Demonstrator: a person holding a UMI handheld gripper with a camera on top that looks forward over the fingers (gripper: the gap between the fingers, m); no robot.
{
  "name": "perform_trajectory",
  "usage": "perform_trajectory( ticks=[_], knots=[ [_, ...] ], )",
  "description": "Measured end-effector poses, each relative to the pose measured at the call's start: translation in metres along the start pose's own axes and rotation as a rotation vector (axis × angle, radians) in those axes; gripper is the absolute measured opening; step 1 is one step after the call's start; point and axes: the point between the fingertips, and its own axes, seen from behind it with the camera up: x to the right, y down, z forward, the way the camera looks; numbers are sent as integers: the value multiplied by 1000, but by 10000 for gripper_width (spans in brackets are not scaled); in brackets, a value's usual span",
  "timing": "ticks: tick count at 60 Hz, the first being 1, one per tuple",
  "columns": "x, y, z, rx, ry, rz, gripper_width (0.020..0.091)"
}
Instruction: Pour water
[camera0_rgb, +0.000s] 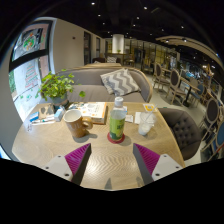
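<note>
While the tongs (112, 160) hang open and empty above the near edge of the table (50, 145), the bottle (117, 121) stands upright straight ahead beyond them, centred on their gap, with the cup (75, 124) just to its left.

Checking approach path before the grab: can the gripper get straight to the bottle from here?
Probably yes. The bottle stands upright on the table, just ahead of the open gripper and roughly centred between its fingers, with bare tabletop between. The mug sits off to the left, apart from the bottle.
</note>
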Motion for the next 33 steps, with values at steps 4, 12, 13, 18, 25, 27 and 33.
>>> perform_trajectory(
  ticks=[4,12,13,18,25,27,33],
  knots=[
    [-9,5,-33,-4,13,-2,851],
    [-27,19,-78,-10,38,33,851],
    [-28,20,-82,-12,41,38,850],
    [-37,26,-96,-14,55,42,850],
    [-49,26,-105,-10,42,16,854],
    [-46,24,-107,-5,60,4,852],
    [-44,13,-109,22,78,-5,854]
  ],
)
